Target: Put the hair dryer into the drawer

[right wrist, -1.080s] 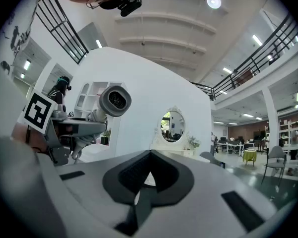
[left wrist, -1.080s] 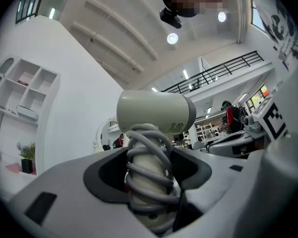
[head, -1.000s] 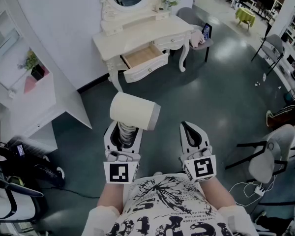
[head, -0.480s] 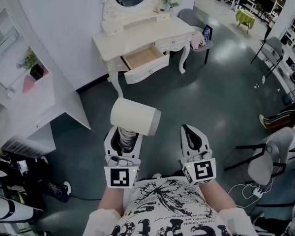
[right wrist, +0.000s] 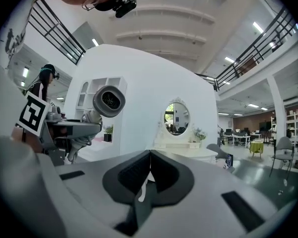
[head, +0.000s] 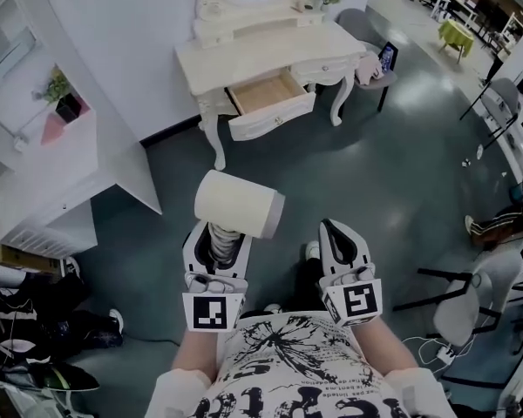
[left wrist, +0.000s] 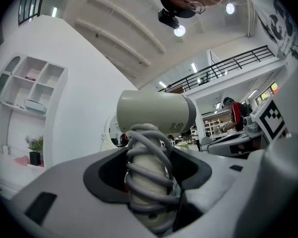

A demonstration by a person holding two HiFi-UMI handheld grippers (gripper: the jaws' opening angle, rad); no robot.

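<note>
Close in, the left gripper point(head: 216, 244) is clamped on the handle of the hair dryer point(head: 240, 203). Its jaws pinch from both sides, and a grey cord point(left wrist: 148, 155) is coiled round and round that handle between them. The dryer's pale barrel sits just above the jaws, lying crosswise with its open end towards the right gripper point(head: 342, 240). That one is level beside the left, a small gap between the two. Its jaws are pressed together with nothing in them.

Past both gripper tips there's a stretch of dark floor point(head: 392, 172). Off to the left gripper's side stands a white shelf unit point(head: 48, 177) with a small potted plant point(head: 61, 107) on it. Straight ahead, well apart from the dryer, stands the cream bench point(head: 244, 55) against the wall. Its drawer point(head: 266, 94) is pulled out, the wooden inside showing. An oval mirror point(right wrist: 176, 117) rises behind the bench top. To the right of the bench, a grey chair point(head: 366, 33).
</note>
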